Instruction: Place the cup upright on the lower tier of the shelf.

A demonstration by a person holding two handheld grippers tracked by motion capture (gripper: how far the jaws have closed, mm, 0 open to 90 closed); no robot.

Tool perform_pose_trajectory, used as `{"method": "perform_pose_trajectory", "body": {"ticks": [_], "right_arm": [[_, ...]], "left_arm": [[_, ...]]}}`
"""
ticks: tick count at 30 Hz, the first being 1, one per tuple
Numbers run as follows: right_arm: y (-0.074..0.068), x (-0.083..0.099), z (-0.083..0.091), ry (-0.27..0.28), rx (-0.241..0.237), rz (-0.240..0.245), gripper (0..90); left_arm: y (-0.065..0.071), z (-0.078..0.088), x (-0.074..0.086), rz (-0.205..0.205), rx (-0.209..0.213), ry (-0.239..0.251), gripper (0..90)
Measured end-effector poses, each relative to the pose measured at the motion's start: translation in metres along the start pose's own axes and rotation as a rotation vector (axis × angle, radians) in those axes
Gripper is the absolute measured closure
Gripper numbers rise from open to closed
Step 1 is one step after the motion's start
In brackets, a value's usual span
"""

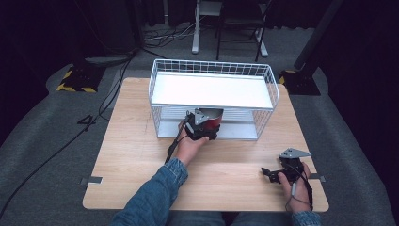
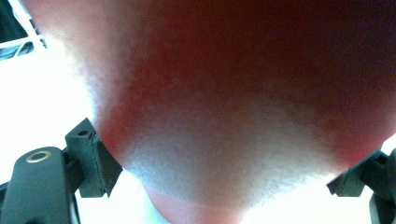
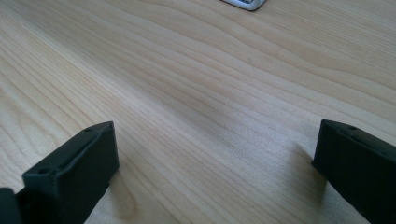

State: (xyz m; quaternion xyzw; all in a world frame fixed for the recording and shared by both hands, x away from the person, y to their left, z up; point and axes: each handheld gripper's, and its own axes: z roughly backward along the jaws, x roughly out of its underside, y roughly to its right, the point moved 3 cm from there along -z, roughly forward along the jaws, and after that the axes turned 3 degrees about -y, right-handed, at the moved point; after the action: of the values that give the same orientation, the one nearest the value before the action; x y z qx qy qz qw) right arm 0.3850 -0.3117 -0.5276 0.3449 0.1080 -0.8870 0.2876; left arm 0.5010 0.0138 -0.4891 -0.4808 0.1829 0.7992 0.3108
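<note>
- The red bowl (image 1: 214, 118) sits at the front opening of the white wire rack (image 1: 214, 70), on its lower shelf, under the white upper shelf.
- In my left gripper view the red bowl (image 2: 243, 93) bulges between the two jaws; they stand wide, one at each side of its curved wall, and look pressed against it.
- My left gripper (image 1: 203, 126) is at the rack's front, mid-table, with my left hand (image 1: 188, 143) behind it.
- My right gripper (image 1: 273, 173) lies low near the table's (image 1: 141, 155) front right corner, well apart from the rack.
- Its jaws are spread wide over bare wood (image 3: 196, 93), holding nothing.
</note>
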Motion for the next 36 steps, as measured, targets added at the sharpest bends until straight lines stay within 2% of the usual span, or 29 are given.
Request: {"method": "perform_pose_trajectory", "body": {"ticks": [1,2,3,4,5,6,7,8,9,10,11,12,13,14,15,17,18,19,20,21,22,24,25,26,27,30,32,33,36], "right_arm": [[0.000,0.000,0.000,0.000,0.000,0.000,0.2],[0.000,0.000,0.000,0.000,0.000,0.000,0.2],[0.000,0.000,0.000,0.000,0.000,0.000,0.2],[0.000,0.000,0.000,0.000,0.000,0.000,0.2],[0.000,0.000,0.000,0.000,0.000,0.000,0.2],[0.000,0.000,0.000,0.000,0.000,0.000,0.2],[0.000,0.000,0.000,0.000,0.000,0.000,0.2],[0.000,0.000,0.000,0.000,0.000,0.000,0.2],[0.000,0.000,0.000,0.000,0.000,0.000,0.2],[0.000,0.000,0.000,0.000,0.000,0.000,0.2],[0.000,0.000,0.000,0.000,0.000,0.000,0.2],[0.000,0.000,0.000,0.000,0.000,0.000,0.3],[0.000,0.000,0.000,0.000,-0.001,0.000,0.3],[0.000,0.000,0.000,0.000,0.000,0.000,0.2],[0.000,0.000,0.000,0.000,0.000,0.000,0.2],[0.000,0.000,0.000,0.000,0.000,0.000,0.2],[0.000,0.000,0.000,0.000,0.000,0.000,0.2],[0.000,0.000,0.000,0.000,0.000,0.000,0.2],[0.000,0.000,0.000,0.000,0.000,0.000,0.2],[0.000,0.000,0.000,0.000,0.000,0.000,0.2],[0.000,0.000,0.000,0.000,0.000,-0.001,0.2],[0.000,0.000,0.000,0.000,0.000,0.000,0.2],[0.000,0.000,0.000,0.000,0.000,0.000,0.2],[0.000,0.000,0.000,0.000,0.000,0.000,0.2],[0.000,0.000,0.000,0.000,0.000,0.000,0.3],[0.000,0.000,0.000,0.000,0.000,0.000,0.2],[0.000,0.000,0.000,0.000,0.000,0.000,0.2],[0.000,0.000,0.000,0.000,0.000,0.000,0.2],[0.000,0.000,0.000,0.000,0.000,0.000,0.3]], "left_arm": [[-0.001,-0.004,-0.001,0.041,-0.016,0.005,16.1],[-0.004,-0.005,-0.002,0.041,-0.048,0.010,16.0],[-0.004,-0.005,-0.002,0.041,-0.048,0.010,16.0],[-0.005,-0.006,-0.002,0.064,-0.050,0.012,16.0],[-0.008,-0.008,-0.004,0.093,-0.086,0.026,16.0],[-0.008,-0.008,-0.004,0.093,-0.086,0.026,16.1],[-0.009,-0.009,-0.006,0.121,-0.124,0.029,16.0],[-0.008,-0.010,-0.008,0.144,-0.140,0.033,16.0],[-0.009,-0.010,-0.008,0.149,-0.161,0.032,16.0],[-0.009,-0.010,-0.008,0.149,-0.161,0.032,16.0],[-0.013,-0.013,-0.009,0.146,-0.215,0.046,16.0],[-0.017,-0.014,-0.009,0.117,-0.220,0.041,16.0],[-0.018,-0.015,-0.008,0.122,-0.247,0.044,16.0],[-0.022,-0.016,-0.008,0.088,-0.277,0.037,16.0],[-0.022,-0.016,-0.008,0.088,-0.277,0.037,16.0],[-0.030,-0.017,-0.007,0.029,-0.323,0.022,16.0],[-0.030,-0.017,-0.007,0.029,-0.323,0.022,15.9],[-0.035,-0.019,-0.006,-0.031,-0.310,-0.011,15.8],[-0.037,-0.022,-0.006,-0.061,-0.262,-0.025,15.8],[-0.038,-0.021,-0.006,-0.073,-0.268,-0.033,15.7],[-0.038,-0.022,-0.006,-0.068,-0.255,-0.034,15.6],[-0.036,-0.022,-0.006,-0.057,-0.255,-0.032,15.2],[-0.020,-0.031,-0.003,0.125,-0.102,-0.013,14.9],[-0.018,-0.028,-0.003,0.174,-0.213,-0.015,14.8],[-0.018,-0.030,-0.003,0.158,-0.165,-0.019,14.7],[-0.017,-0.029,-0.003,0.160,-0.165,-0.015,14.7],[-0.017,-0.030,-0.003,0.158,-0.142,-0.006,14.7],[-0.017,-0.029,-0.003,0.166,-0.157,-0.006,14.6],[-0.017,-0.030,-0.003,0.169,-0.160,-0.006,13.8]]}}
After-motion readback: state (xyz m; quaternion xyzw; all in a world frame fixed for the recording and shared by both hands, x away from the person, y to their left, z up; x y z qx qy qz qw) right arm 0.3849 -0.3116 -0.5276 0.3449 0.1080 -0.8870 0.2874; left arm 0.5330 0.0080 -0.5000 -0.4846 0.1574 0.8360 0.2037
